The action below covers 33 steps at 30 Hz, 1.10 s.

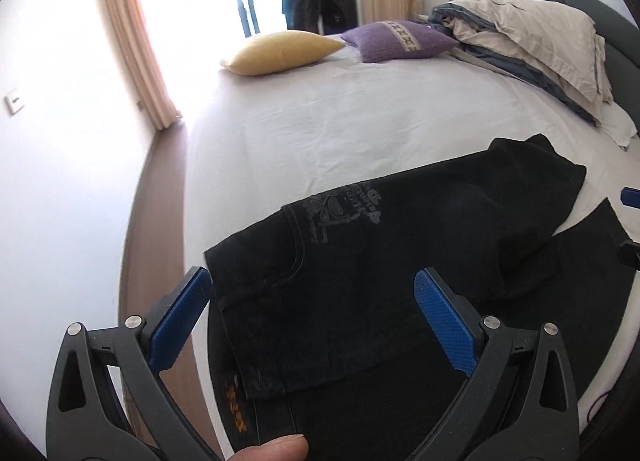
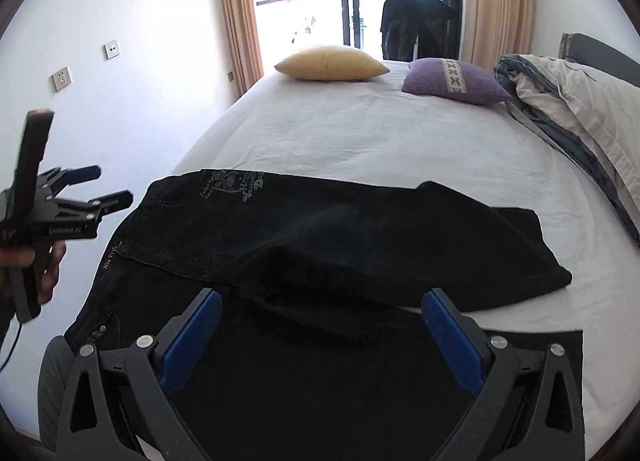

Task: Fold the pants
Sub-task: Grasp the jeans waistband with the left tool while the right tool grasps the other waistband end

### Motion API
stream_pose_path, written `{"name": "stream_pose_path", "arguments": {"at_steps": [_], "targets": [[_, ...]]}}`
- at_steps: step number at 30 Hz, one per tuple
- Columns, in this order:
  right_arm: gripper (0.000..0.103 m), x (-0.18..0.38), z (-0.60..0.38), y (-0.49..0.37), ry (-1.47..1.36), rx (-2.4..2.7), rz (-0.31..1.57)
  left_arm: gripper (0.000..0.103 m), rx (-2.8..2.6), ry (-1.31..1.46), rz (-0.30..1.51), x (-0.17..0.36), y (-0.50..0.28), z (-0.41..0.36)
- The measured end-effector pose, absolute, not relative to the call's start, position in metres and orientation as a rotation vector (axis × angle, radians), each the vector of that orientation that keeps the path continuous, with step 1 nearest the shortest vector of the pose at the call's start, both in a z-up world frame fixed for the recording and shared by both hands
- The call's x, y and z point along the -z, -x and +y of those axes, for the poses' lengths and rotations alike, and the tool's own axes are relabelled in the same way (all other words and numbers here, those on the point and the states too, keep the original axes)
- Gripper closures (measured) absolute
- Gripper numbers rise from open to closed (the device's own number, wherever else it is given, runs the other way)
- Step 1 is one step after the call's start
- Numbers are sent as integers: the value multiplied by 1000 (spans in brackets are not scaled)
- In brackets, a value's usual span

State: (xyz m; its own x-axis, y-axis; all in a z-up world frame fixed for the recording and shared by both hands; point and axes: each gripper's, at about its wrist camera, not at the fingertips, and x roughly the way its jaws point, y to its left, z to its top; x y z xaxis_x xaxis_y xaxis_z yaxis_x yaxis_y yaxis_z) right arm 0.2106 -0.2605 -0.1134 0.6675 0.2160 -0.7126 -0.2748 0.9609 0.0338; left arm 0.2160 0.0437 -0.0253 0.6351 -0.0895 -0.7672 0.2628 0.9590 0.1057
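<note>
Looking along the left wrist view: left gripper (image 1: 314,293) spread wide, nothing between its blue pads (image 1: 444,321), hovering over the waistband end of the black pants (image 1: 400,245). Pants lie on the white bed (image 1: 340,121), near its front edge. One leg is laid across the other, so the lengthwise fold looks done, loosely; the upper leg sits skewed, its hem (image 1: 536,165) bunched toward the bed's right side. Cross folds appear still to do. A thumb (image 1: 276,447) shows at the bottom edge. This view alone shows the orange lettering inside the waistband clearly, and the floor strip beside the bed.

Right wrist view: right gripper (image 2: 322,313) likewise fully parted and empty, above the lower leg. Seen only here: the left gripper from outside, held in a hand (image 2: 44,269) off the bed's left edge, clear of the cloth; the lower leg's flat hem near the front right corner; the button fly. Yellow pillow (image 2: 332,63) and purple pillow (image 2: 452,81) rest at the far edge, well apart from the pants.
</note>
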Motion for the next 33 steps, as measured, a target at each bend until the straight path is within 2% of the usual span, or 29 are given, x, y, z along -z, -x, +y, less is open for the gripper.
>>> {"name": "stream_pose_path", "arguments": {"at_steps": [2, 5, 10, 12, 13, 14, 17, 21, 24, 25, 26, 27, 28, 29, 31, 33], "targets": [[8, 117, -260, -232, 131, -318, 794, 0, 253, -254, 944, 39, -261, 45], [20, 126, -257, -262, 188, -394, 811, 0, 251, -381, 985, 59, -315, 41], [33, 141, -251, -300, 247, -511, 822, 0, 322, -392, 1090, 91, -378, 43], [37, 148, -247, -314, 275, -549, 829, 2, 346, -391, 1127, 102, -395, 45], [39, 150, -246, -320, 281, -573, 836, 10, 356, -393, 1143, 107, -402, 46], [39, 152, -244, -327, 284, -589, 840, 17, 357, -397, 1158, 113, -408, 47], [40, 156, -240, -345, 288, -625, 843, 26, 359, -425, 1203, 131, -418, 50], [41, 160, -230, -373, 298, -656, 851, 26, 364, -455, 1251, 155, -419, 47], [46, 162, -215, -394, 305, -674, 871, 27, 355, -438, 1256, 167, -422, 47], [48, 163, -210, -399, 314, -685, 876, 35, 366, -428, 1258, 170, -422, 46], [49, 165, -204, -404, 327, -693, 882, 53, 392, -405, 1266, 171, -420, 46], [51, 167, -197, -410, 346, -694, 888, 58, 402, -400, 1266, 172, -419, 44], [53, 169, -191, -415, 364, -697, 899, 68, 396, -427, 1254, 174, -416, 39], [54, 173, -184, -422, 382, -701, 914, 87, 403, -446, 1247, 174, -413, 34], [59, 179, -171, -430, 434, -709, 935, 94, 404, -457, 1214, 172, -406, 28], [63, 184, -161, -434, 472, -729, 956, 96, 401, -434, 1168, 166, -398, 30]]}}
